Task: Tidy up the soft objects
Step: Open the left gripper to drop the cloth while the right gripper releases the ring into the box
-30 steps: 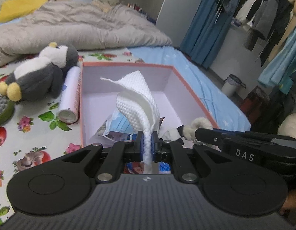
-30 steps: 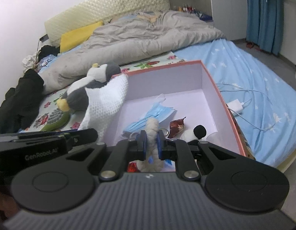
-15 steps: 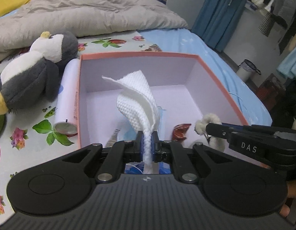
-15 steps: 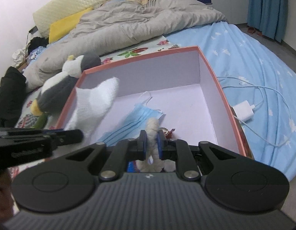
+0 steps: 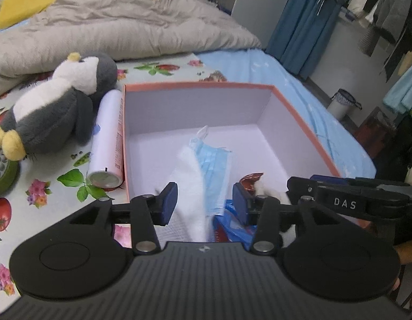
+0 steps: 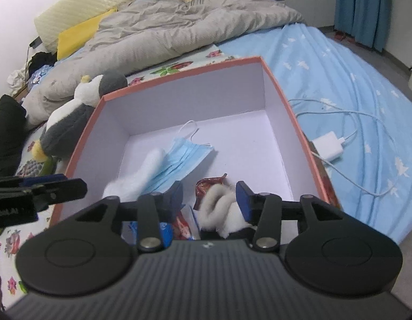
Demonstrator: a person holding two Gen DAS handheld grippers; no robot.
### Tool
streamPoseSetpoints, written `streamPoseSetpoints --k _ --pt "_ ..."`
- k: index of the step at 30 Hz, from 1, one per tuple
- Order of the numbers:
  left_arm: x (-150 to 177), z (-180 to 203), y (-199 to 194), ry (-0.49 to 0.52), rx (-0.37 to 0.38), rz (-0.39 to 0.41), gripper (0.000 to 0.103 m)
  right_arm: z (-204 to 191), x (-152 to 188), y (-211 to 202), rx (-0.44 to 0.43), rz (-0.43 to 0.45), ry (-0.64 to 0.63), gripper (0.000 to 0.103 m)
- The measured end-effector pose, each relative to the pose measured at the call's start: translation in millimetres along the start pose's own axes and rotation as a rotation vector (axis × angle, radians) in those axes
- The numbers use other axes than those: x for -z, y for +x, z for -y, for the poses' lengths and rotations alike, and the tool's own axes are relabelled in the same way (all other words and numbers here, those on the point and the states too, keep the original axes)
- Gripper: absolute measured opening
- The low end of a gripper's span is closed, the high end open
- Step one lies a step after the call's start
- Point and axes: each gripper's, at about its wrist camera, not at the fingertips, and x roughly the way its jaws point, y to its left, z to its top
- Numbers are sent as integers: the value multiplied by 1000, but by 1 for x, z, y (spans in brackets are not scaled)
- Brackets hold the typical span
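A pink-rimmed box (image 5: 299, 122) with a pale lilac inside sits on the bed; it also shows in the right wrist view (image 6: 283, 93). My left gripper (image 5: 204, 202) is open over its near edge, and a white knitted cloth (image 5: 191, 186) drops blurred between the jaws. My right gripper (image 6: 210, 197) is open too, with a cream fluffy toy (image 6: 219, 208) loose between its jaws. A blue face mask (image 5: 214, 165) and a red wrapper (image 6: 208, 184) lie in the box. A penguin plush (image 5: 54, 112) lies left of the box.
A white cylinder bottle (image 5: 107, 144) lies along the box's left wall. A grey duvet (image 5: 120, 32) covers the far bed. A white charger and cable (image 6: 328, 149) lie on the blue sheet right of the box. A green massage brush (image 5: 0, 173) sits far left.
Both grippers have opened. The white cloth has slipped out of the left jaws and falls into the box. The fluffy toy is released from the right jaws. Both grippers moved closer over the box.
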Motion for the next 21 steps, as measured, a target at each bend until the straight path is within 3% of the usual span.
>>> streamPoseSetpoints --k 21 --pt "59 30 -167 21 27 181 52 -34 43 -157 -29 230 6 47"
